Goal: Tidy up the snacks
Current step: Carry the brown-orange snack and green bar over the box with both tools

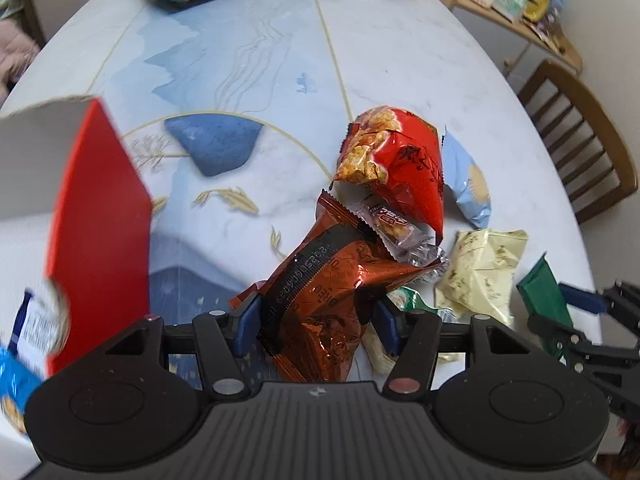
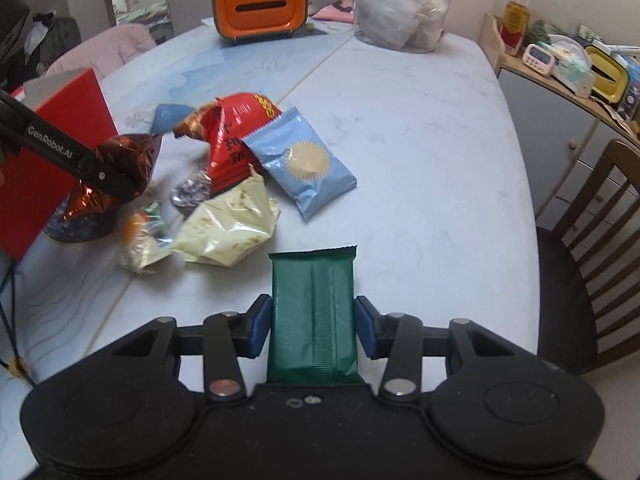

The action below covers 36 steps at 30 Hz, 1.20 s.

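Observation:
My left gripper [image 1: 318,326] is shut on a copper-brown foil snack packet [image 1: 320,280], held above the table beside a red box [image 1: 100,232]; the same packet shows in the right wrist view [image 2: 116,172]. My right gripper [image 2: 314,326] is shut on a dark green snack packet [image 2: 314,320], just above the table. On the table lies a pile of snacks: a red popcorn bag [image 1: 400,164], a light blue packet [image 2: 304,164], a cream bag [image 2: 228,228], a small clear-wrapped snack [image 1: 394,226] and a small green-and-white packet [image 2: 142,240].
The red box [image 2: 52,160] stands at the table's left with blue packets inside [image 1: 16,368]. An orange container [image 2: 260,6] and a clear plastic bag [image 2: 400,8] stand at the far end. A wooden chair [image 2: 592,264] and a cluttered side cabinet [image 2: 560,80] are on the right.

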{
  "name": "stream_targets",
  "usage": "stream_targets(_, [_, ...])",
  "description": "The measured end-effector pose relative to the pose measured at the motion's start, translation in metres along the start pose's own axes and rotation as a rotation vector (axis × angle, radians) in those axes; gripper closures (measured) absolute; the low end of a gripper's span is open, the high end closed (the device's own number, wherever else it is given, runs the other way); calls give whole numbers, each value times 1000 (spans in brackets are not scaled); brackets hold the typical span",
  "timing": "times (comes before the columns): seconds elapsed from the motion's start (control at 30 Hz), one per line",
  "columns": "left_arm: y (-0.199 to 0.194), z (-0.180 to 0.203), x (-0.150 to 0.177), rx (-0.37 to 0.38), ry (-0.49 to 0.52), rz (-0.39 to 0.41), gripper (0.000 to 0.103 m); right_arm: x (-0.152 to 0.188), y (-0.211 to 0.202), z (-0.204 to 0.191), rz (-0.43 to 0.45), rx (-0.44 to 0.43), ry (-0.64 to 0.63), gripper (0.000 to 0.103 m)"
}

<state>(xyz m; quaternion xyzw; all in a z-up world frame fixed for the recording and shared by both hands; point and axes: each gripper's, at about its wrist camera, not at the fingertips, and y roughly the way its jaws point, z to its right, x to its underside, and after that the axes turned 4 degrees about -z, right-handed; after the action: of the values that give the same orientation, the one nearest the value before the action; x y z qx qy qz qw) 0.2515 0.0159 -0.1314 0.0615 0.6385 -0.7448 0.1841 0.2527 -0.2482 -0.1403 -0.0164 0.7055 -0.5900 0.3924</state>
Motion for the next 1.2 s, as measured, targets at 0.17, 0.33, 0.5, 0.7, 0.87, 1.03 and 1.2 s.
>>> stream_targets(0.17, [-27, -2, 16, 12, -53, 35, 45, 0, -26, -13, 35, -5, 30, 60])
stream_targets(0.33, [-59, -3, 30, 25, -78, 70, 45, -3, -51, -30, 60, -10, 44, 60])
stream_targets(0.5, [-88, -6, 43, 25, -92, 98, 45, -8, -70, -50, 77, -23, 50, 60])
stream_targets(0.7, [-118, -22, 58, 40, -125, 116, 45, -19, -90, -80, 115, -48, 25, 60])
stream_targets(0.87, [-140, -43, 68, 42, -153, 142, 45, -33, -99, -109, 142, -71, -8, 60])
stream_targets(1.03, [-161, -70, 74, 27, -179, 171, 45, -50, -103, -143, 166, -91, -48, 60])
stream_targets(1.2, [-178, -103, 78, 8, -208, 200, 45, -69, -100, -181, 188, -109, -88, 60])
